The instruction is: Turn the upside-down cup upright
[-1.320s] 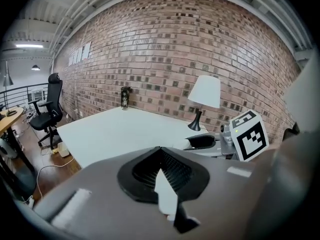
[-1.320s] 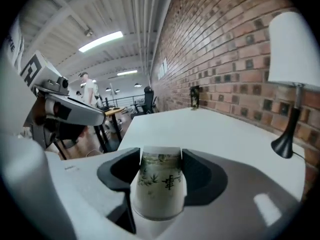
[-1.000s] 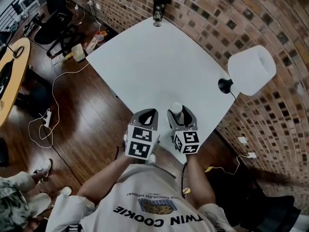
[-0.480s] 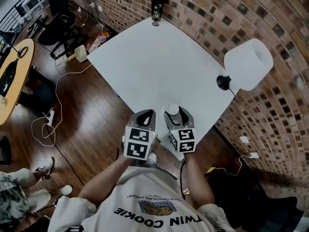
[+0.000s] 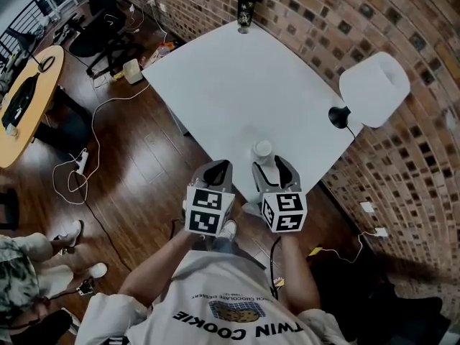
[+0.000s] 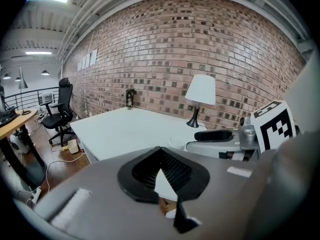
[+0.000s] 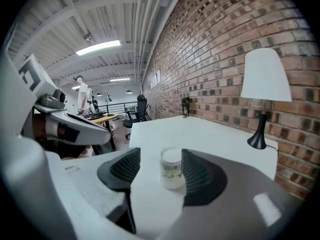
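Right gripper view: right claw (image 7: 160,159) level (jaws apart) facing cup (image 7: 171,173).

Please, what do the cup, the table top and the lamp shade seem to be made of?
Cup: probably paper, perhaps thin plastic. It is matte white with a faint greenish print on the wall.
Table top: smooth matte white, likely laminate or painted board, since no grain shows.
Lamp shade: plain white with no gloss. It could be fabric or frosted plastic, and I cannot tell which.
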`<state>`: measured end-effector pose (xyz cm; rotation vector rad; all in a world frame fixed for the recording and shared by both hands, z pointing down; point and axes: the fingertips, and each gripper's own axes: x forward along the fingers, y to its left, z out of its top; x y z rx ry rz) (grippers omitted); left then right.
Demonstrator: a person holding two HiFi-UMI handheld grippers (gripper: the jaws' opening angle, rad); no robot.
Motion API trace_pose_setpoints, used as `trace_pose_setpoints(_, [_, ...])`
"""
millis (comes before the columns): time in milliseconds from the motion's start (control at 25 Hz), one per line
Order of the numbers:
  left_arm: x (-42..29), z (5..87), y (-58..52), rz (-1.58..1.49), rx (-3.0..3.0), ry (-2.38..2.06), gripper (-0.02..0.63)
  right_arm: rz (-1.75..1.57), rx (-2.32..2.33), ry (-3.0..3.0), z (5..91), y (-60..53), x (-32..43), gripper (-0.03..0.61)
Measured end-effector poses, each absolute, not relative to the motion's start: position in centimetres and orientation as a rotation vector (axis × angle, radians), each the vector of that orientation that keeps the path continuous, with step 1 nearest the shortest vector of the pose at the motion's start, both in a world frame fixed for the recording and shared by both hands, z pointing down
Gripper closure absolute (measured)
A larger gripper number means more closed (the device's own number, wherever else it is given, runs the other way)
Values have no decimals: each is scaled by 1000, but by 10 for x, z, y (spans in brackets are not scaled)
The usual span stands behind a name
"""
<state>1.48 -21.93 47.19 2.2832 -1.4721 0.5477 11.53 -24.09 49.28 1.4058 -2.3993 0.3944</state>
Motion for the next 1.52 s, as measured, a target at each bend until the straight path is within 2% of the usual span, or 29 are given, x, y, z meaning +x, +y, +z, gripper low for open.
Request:
trace_pose_setpoints(160, [10,471,-190,532,2300,-1459,609,457,1389,-2423,479,-207,100,334])
trace_pose_setpoints(280, [1,470,-163,512,2313,-1446,609,469,1409,-2430,471,-177,84,375])
trace_pose_setpoints(520, [-22,471,-100,491,2341,-1394,609,431,1453,-2402,460,-110,46,411])
trace_pose_setpoints(800, [-36,461,-30,455,2396,-1339,609,456,1549,-2359,450,-28,26,509])
trace_pose_setpoints(1520, [-14,435,66,437,2496,-1220,609,511,1659,-2320,429,71,27,522])
